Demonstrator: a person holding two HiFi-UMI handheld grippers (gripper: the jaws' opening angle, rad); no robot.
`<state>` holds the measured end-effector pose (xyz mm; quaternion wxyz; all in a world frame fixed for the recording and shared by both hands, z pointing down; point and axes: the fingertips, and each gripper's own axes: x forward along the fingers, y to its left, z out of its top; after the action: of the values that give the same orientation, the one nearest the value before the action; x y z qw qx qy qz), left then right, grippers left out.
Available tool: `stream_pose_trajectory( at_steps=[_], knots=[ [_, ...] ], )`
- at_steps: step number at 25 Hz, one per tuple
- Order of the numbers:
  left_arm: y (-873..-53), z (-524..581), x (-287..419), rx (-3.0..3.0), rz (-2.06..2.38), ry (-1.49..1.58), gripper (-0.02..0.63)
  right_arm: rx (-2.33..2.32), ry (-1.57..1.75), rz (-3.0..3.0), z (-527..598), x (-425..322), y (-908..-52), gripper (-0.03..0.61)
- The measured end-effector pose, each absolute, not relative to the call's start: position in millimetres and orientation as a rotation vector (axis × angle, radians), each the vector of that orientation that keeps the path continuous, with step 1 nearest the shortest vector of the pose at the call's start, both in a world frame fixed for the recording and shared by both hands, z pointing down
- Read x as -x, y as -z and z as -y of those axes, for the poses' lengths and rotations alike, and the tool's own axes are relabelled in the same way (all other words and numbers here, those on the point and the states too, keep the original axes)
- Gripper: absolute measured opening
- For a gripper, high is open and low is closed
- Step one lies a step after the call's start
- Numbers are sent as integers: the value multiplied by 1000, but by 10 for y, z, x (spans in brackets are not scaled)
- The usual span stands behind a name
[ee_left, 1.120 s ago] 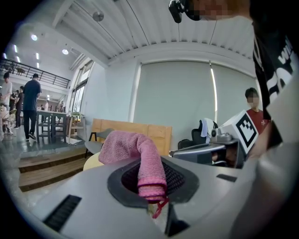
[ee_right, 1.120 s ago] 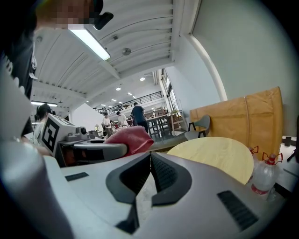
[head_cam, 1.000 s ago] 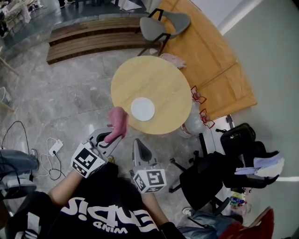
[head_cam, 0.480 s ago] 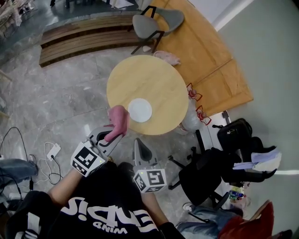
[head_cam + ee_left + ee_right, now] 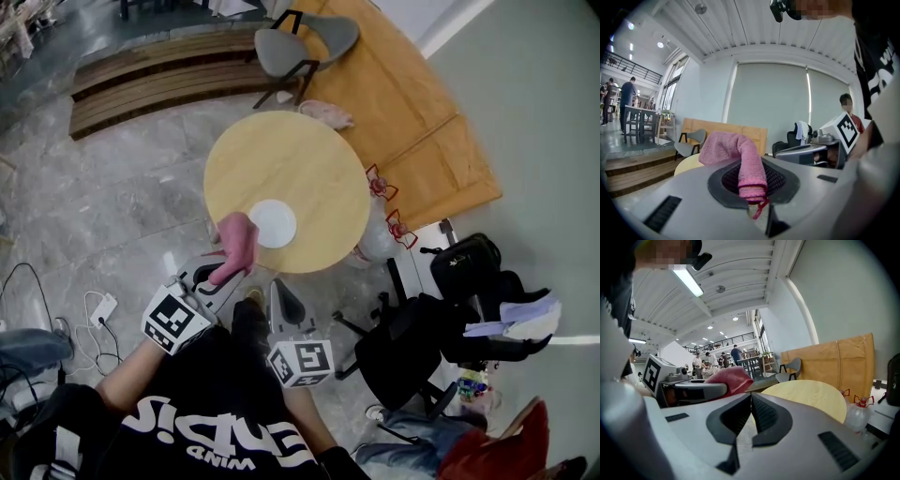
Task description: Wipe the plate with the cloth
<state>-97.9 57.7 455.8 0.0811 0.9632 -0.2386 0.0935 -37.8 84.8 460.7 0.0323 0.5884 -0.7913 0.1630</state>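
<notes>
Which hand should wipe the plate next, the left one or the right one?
Left. The left gripper is pinching the pink cloth, and it's close to the white plate at the table edge. The right gripper is shut with nothing in it.

Bright open hall, round wooden table [image 5: 291, 173] in the middle.
Glossy grey stone floor [image 5: 122, 202] all round the table. Just past its far edge, a grey chair [image 5: 305, 42] on dark legs. Beyond that, long wooden steps [image 5: 159, 80]. Right of the table, big plywood panels [image 5: 417, 122] upright against a pale wall [image 5: 534, 122]. Close by its right edge, clear bottles with red handles [image 5: 379, 184]. Further right and nearer, a black office chair [image 5: 412, 352]. Left of the table, white cables [image 5: 94, 314] on the floor. Overhead, ribbed white ceiling with a strip light [image 5: 689, 281].
</notes>
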Motion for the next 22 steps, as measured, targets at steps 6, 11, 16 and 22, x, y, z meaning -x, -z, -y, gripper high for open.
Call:
stream_pose_trajectory(
  at_steps=[6,11,16,22],
  knots=[
    [-4512,-416,869,-2872,717,-281,48,-1817,-508,2436,-696,246,-4591,23],
    [-4551,-212,657,-2854,728,-298,48,-1804,-531,2432,-509,22,-4647,23],
    [-4560,15,491,-2867,746,-299,48,-1778,-539,2446,-250,-149,-4656,23],
    [-4633,352,233,-2836,782,-339,48,-1722,-553,2478,98,-390,-4726,23]
  ],
)
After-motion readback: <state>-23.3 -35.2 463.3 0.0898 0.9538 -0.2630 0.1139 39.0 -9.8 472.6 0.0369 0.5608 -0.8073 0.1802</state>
